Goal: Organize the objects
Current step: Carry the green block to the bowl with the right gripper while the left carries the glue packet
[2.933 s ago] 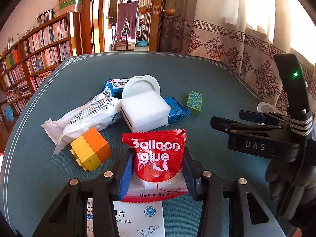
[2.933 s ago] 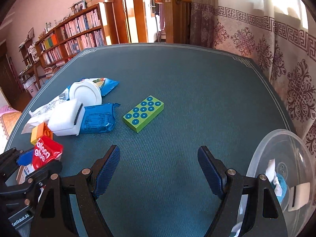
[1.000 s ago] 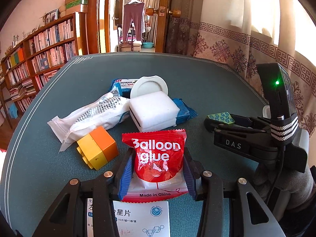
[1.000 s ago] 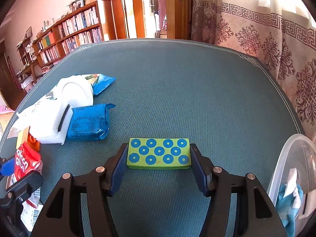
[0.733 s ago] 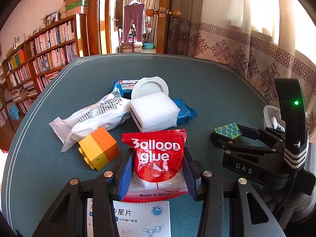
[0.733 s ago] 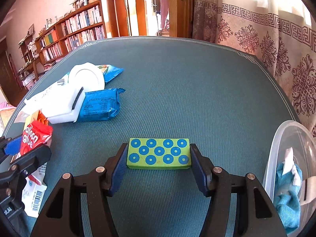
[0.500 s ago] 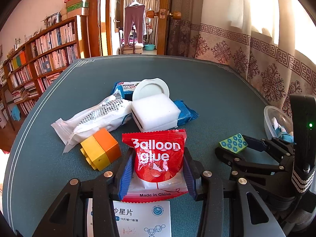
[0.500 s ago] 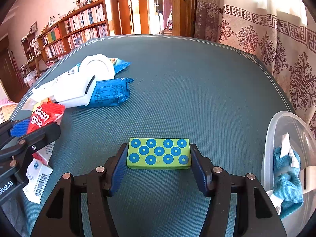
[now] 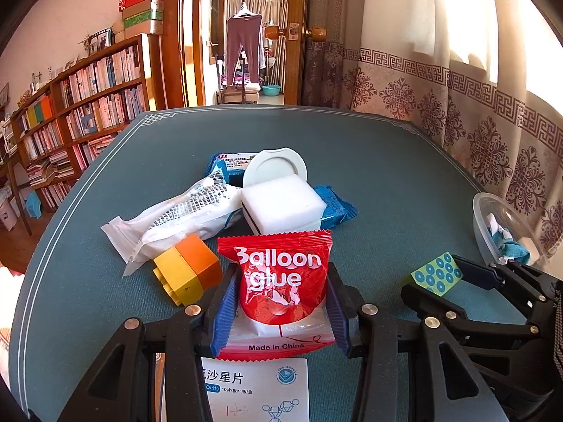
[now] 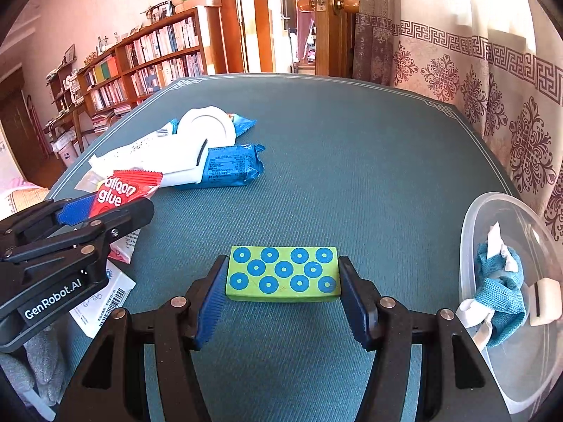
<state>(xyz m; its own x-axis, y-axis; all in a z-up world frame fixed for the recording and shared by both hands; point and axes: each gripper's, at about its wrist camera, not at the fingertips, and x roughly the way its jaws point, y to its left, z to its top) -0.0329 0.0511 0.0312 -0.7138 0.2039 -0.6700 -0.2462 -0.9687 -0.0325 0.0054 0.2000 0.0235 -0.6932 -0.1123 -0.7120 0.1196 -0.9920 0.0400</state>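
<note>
Looking along the left claw (image 9: 279, 302), the red balloon glue packet (image 9: 283, 281) sits pinched between its blue pads, low over the table (image 9: 387, 183) and above a white leaflet (image 9: 253, 387). Behind the packet lies the unsorted heap: an orange-and-yellow block (image 9: 186, 272) just left of it, a white sponge (image 9: 281, 207), a white sachet (image 9: 176, 218), a blue wrapper (image 9: 336, 207) and a white round lid (image 9: 276, 168). A second ago the right claw (image 9: 457, 281) stood nearer the heap; it has since swung to the right of the packet, toward the clear plastic container (image 9: 492, 211), carrying the green dotted block (image 9: 436, 276). That suggests the block is being delivered, while the packet waits its turn.

From the right wrist view, the right claw (image 10: 281, 281) grips the green dotted block (image 10: 283, 274) by its short ends, clear of the table. Here the container (image 10: 471, 218) shows its contents properly, a blue cloth (image 10: 499, 292) and a white piece (image 10: 543, 302), which the left view only hints at. The orange-and-yellow block is hidden here.
</note>
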